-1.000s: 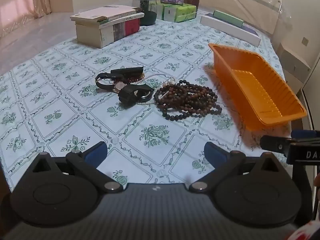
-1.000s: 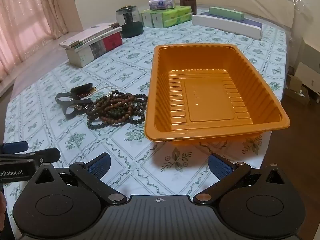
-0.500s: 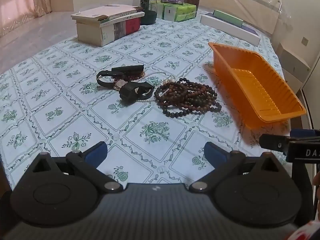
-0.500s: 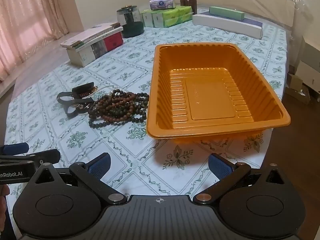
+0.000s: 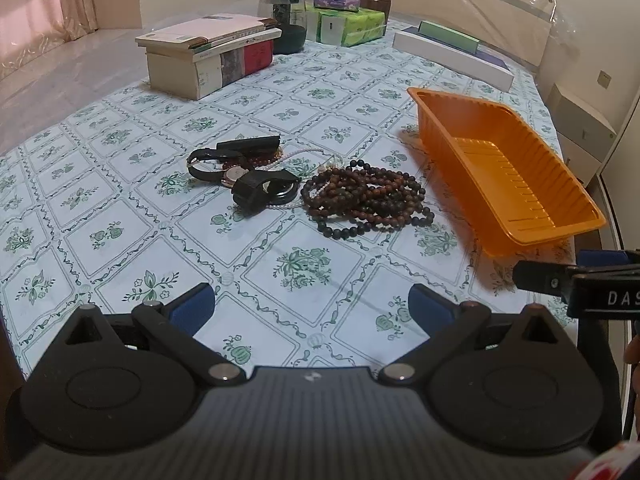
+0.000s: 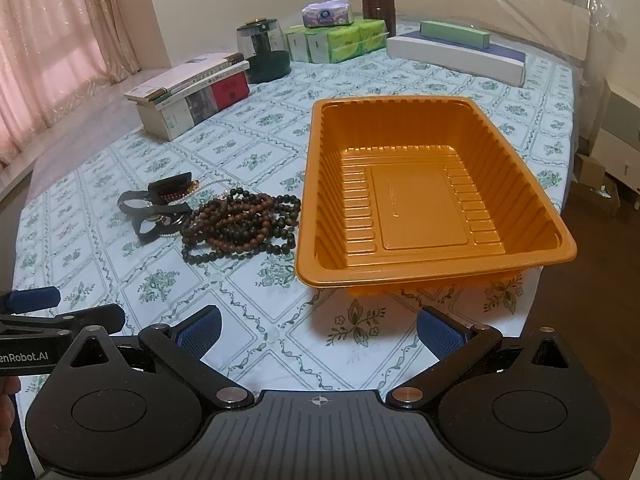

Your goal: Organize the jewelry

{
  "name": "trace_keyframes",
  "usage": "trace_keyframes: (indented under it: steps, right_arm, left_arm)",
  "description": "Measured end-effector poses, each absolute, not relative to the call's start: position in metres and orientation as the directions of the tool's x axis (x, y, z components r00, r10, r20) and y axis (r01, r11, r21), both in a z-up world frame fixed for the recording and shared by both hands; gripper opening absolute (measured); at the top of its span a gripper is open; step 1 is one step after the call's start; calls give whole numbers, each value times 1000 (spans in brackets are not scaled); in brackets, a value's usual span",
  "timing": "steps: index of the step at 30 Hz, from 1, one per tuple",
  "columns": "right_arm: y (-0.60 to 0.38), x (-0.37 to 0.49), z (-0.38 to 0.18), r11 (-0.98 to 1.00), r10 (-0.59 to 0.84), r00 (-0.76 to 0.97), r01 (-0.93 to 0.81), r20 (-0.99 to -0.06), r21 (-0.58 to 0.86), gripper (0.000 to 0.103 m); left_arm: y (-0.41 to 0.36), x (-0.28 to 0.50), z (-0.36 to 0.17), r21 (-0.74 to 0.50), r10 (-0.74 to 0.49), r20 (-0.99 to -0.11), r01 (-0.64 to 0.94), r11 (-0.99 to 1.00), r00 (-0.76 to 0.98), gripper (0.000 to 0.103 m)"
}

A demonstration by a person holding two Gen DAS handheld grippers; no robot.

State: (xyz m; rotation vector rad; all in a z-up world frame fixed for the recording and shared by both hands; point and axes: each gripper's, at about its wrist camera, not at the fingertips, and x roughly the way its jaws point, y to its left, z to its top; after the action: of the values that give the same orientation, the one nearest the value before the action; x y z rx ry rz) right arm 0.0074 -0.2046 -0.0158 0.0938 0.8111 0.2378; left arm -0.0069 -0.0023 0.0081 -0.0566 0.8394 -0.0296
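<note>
Blue pads [image 5: 192,307] of the left claw [image 5: 310,308] stand wide apart with nothing between them, poised above the patterned cloth [image 5: 120,224] at the near edge of the bench. Ahead of it, in mid-cloth, lies the jewelry: a heap of dark wooden bead strands [image 5: 366,200], and just left of that, touching it, a tangle of black-strapped watches [image 5: 248,176] with a thin pearl string [image 5: 304,154] running under them.

Right claw [image 6: 318,330] is likewise released, fingers spread and holding nothing, just short of the orange tray [image 6: 320,184]. That tray sits at the cloth's right side with nothing inside it; the bead heap lies just beside its left wall, whether touching I cannot tell. Each claw shows at the edge of the other's view.

Farther back stand a stack of books [image 5: 208,56], a dark glass jar [image 5: 284,20], green tissue packs [image 6: 332,42] and long flat boxes [image 6: 456,54].
</note>
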Motion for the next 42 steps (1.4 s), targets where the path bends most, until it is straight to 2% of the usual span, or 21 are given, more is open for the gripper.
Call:
trace_keyframes:
  steps: [42]
  right_arm:
    - [-203,7,-20,968,249,653,-175,-715,178,103]
  left_arm:
    - [-3,-7,3,-83,-65,-750,3,997,659,102]
